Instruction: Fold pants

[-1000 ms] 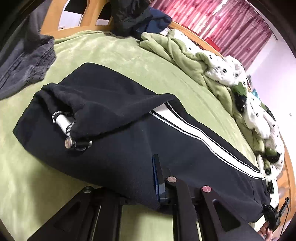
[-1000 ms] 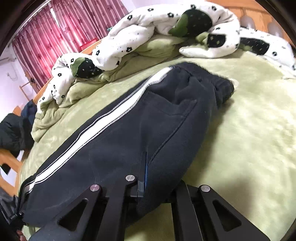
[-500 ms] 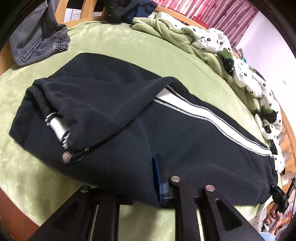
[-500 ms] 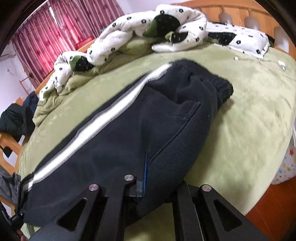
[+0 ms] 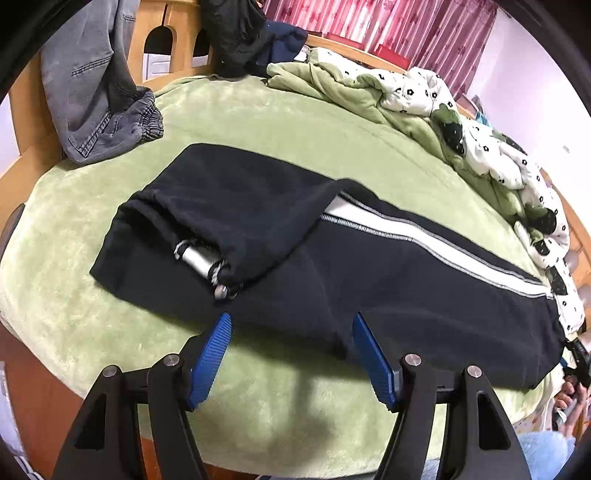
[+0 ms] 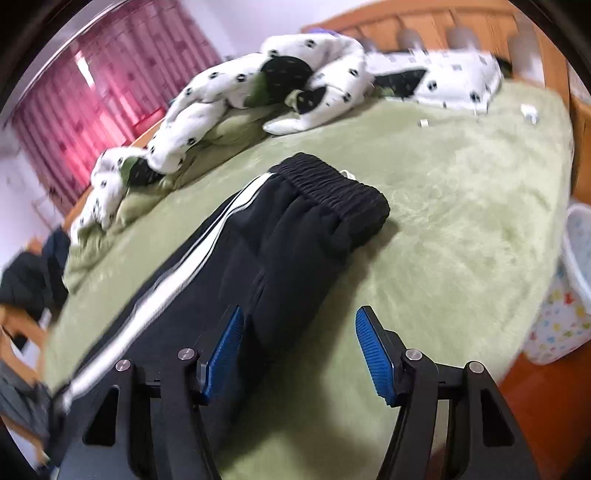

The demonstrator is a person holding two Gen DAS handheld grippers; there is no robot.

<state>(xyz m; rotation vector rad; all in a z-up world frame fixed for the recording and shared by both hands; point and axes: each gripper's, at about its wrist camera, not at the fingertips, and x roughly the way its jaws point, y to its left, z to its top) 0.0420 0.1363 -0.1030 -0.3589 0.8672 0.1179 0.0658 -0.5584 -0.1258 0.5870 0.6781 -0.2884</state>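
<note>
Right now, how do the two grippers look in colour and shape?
The left gripper and right gripper look alike: black angular finger arms with triangular cut-outs, round silver pivot screws, and blue ribbed pads on the inner faces. No cables or markings show.

Light: even, bright indoor, soft glow through far red curtains [image 5: 388,33] | Shadows: soft, under gripper fingers on green blanket [image 5: 258,387] | Blur: right wrist view smeared, left sharp | Distortion: strong fisheye bending, black vignette corners
</note>
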